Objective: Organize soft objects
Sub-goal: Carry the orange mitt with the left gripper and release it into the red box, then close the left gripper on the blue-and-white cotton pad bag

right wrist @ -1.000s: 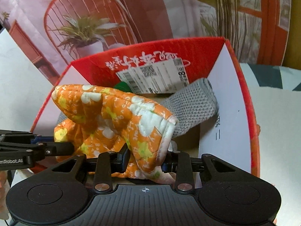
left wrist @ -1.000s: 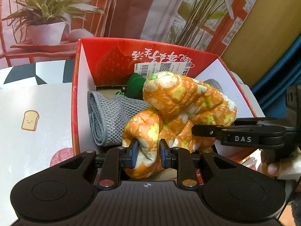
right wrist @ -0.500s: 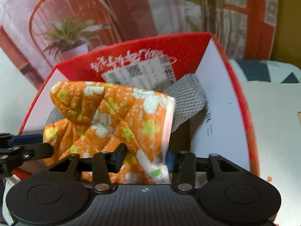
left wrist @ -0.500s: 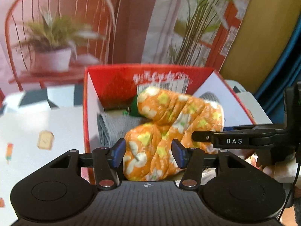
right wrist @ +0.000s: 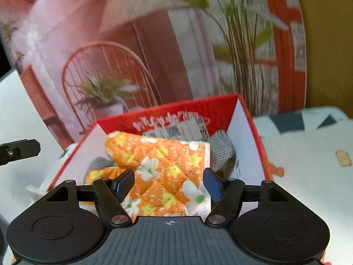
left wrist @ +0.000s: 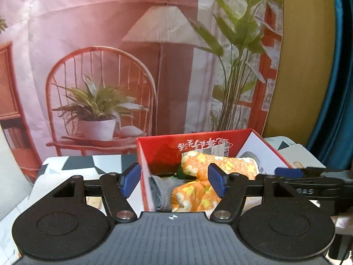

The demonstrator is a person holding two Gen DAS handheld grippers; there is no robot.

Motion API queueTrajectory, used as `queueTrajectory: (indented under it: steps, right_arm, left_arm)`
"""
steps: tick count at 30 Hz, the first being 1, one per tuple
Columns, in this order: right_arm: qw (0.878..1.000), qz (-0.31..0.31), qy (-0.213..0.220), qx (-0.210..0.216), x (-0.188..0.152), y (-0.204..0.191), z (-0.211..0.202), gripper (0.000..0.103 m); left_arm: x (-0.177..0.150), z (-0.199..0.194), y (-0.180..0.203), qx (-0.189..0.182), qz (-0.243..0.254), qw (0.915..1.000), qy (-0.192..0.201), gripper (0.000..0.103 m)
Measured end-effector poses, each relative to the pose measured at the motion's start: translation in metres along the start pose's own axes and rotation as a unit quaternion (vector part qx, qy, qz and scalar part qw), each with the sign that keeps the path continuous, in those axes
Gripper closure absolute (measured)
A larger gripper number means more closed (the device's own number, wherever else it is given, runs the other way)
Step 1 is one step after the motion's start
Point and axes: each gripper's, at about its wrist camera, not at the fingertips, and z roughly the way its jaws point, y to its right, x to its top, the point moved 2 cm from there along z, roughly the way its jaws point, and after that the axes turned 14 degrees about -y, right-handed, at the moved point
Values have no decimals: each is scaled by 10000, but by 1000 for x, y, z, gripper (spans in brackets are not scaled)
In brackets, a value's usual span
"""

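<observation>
Now, furthest left in the left wrist view, a pale surface [left wrist: 66, 165] with dark triangles runs up to a printed backdrop [left wrist: 99, 66] of a chair and potted plant. Next comes the left claw [left wrist: 174, 180], its jaws having just been opening and now released, blue pads clear of everything. Beyond and between them sits the red box [left wrist: 158, 152], holding a grey knitted cloth [left wrist: 163, 190] low on its left side and the orange flowered mitt [left wrist: 205, 176] lying loose on top, free of either claw. To the right, the right claw [right wrist: 168, 184] has likewise just been opening; it stands released, the mitt's white-edged end seen between its pads without being pinched.
</observation>
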Motion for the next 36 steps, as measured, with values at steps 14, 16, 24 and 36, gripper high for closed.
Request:
queueTrajectory:
  steps: [14, 16, 24, 36]
  right_arm:
    - [9931, -623, 996, 53, -85, -23, -54, 36]
    - [9940, -593, 907, 115, -92, -25, -51, 36]
    - [9957, -758, 425, 325, -107, -42, -29, 36]
    - [9952, -869, -25, 439, -120, -58, 0, 37]
  left_arm:
    - [-85, -15, -31, -157, -604, 9981, 10, 33]
    - [-94, -10, -31, -242, -672, 9974, -94, 33]
    - [-115, 15, -19, -601, -723, 9947, -420, 35]
    - [-125, 38, -18, -738, -844, 9908, -762, 36]
